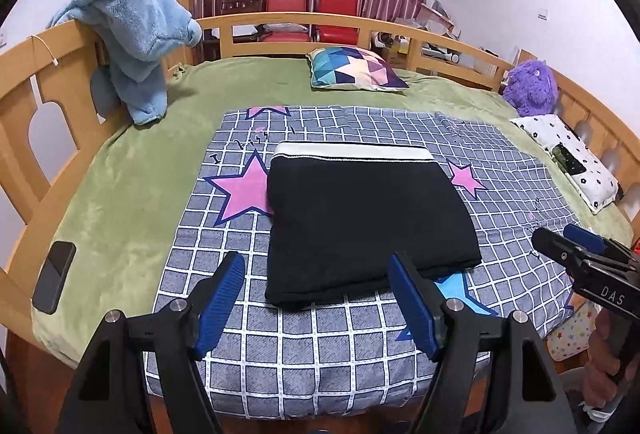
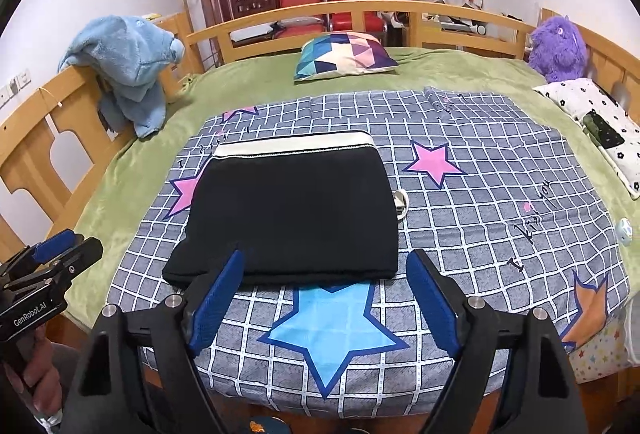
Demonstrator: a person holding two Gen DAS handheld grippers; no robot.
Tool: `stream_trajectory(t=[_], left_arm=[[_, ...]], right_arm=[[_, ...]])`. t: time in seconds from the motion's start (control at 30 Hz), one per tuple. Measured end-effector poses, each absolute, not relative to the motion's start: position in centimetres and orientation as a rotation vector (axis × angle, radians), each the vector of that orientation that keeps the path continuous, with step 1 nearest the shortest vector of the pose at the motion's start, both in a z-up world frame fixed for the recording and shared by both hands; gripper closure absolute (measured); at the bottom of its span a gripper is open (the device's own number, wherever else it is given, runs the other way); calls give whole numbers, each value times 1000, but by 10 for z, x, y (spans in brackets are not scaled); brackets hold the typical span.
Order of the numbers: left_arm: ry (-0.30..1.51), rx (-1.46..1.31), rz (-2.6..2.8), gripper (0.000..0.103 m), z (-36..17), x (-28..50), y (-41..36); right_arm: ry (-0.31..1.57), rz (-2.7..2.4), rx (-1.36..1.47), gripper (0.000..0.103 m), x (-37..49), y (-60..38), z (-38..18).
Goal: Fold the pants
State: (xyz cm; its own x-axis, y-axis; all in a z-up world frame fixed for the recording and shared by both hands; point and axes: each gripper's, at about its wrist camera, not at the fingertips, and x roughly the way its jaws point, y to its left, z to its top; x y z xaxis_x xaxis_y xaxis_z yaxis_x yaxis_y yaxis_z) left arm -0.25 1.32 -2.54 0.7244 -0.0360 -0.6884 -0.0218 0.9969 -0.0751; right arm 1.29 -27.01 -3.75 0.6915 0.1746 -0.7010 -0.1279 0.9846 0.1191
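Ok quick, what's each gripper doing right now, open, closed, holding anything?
Left tongs: open, holding nothing, above the near edge of the folded black pants.
Right tongs: open, holding nothing, also at the pants' near edge.

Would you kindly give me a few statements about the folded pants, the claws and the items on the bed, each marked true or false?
1. The black pants lie folded into a compact rectangle on the checked blanket. True.
2. The left claw is shut on the pants. False: it is open and holds nothing.
3. The right claw is open and empty. True.
4. The white waistband is at the pants' near edge. False: it is at the far edge.
5. The purple plush toy sits on the patterned cushion. False: it sits apart, by the bed rail.
6. A dark phone lies on the green cover. True.
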Motion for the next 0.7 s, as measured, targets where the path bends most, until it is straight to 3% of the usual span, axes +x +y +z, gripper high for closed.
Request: stream_trajectory(t=[0.7], left_arm=[[800, -75, 6, 24, -31, 2, 12]], right_arm=[[833, 156, 53, 20, 16, -266, -43]])
